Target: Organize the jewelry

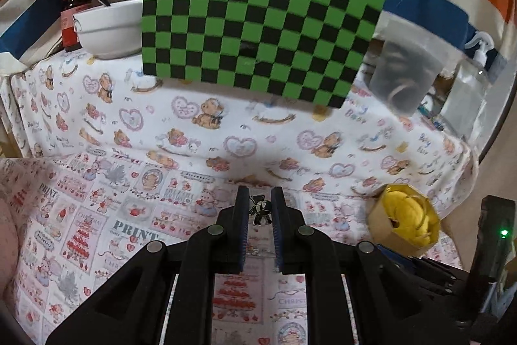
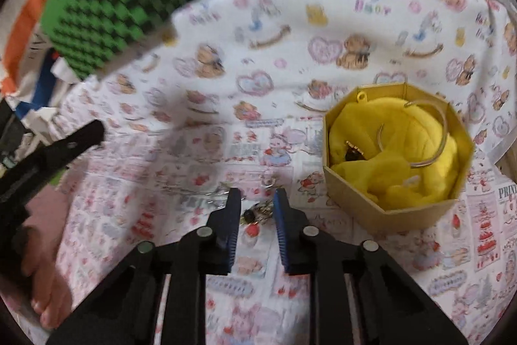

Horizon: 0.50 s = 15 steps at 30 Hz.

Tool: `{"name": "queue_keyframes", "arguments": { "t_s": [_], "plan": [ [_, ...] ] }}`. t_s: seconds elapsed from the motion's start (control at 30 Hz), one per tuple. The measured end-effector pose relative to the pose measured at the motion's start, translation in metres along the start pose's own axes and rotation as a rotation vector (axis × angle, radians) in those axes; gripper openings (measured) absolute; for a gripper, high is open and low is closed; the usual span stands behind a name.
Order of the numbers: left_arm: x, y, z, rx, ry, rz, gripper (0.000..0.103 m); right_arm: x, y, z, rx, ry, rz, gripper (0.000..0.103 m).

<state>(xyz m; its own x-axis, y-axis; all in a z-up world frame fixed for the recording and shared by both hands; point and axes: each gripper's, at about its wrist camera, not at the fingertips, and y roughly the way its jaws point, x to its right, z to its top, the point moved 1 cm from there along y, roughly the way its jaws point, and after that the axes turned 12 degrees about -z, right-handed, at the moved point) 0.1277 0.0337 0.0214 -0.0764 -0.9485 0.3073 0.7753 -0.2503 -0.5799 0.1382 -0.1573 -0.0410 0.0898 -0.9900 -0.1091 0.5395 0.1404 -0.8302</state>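
My left gripper (image 1: pixel 260 202) has its fingers a small gap apart around a small black and silver charm (image 1: pixel 260 209) that lies on the printed cloth; whether they touch it I cannot tell. My right gripper (image 2: pixel 257 206) is open, its fingers on either side of a small gold and black jewelry piece (image 2: pixel 257 213) on the cloth. A yellow octagonal box (image 2: pixel 392 210) lined with yellow fabric stands right of the right gripper and holds a thin bangle (image 2: pixel 441 136) and a small dark piece (image 2: pixel 353 154). The box also shows in the left wrist view (image 1: pixel 379 223).
A green and black checkered board (image 1: pixel 258 28) stands at the back. A white bowl (image 1: pixel 108 31) and a red-capped bottle (image 1: pixel 72 18) are at the back left. A clear plastic cup (image 1: pixel 404 76) and a pump bottle (image 1: pixel 471 83) are at the back right. The left gripper's arm (image 2: pixel 48 154) shows at left.
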Motion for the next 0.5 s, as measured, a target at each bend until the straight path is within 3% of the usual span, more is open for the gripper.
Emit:
{"name": "queue_keyframes", "arguments": {
  "t_s": [0.17,0.3,0.5],
  "plan": [
    [-0.006,0.013,-0.004,-0.021,-0.008,0.012,0.012,0.004,0.019,0.000,-0.016,0.010,-0.024,0.015],
    [-0.007,0.015,-0.006,-0.035,0.000,0.014,0.012,0.003,0.026,-0.002,-0.041,0.014,0.013,0.013],
    [-0.004,0.014,-0.007,-0.031,0.009,0.019,0.012,0.011,0.014,-0.004,-0.016,0.037,0.037,0.008]
  ]
}}
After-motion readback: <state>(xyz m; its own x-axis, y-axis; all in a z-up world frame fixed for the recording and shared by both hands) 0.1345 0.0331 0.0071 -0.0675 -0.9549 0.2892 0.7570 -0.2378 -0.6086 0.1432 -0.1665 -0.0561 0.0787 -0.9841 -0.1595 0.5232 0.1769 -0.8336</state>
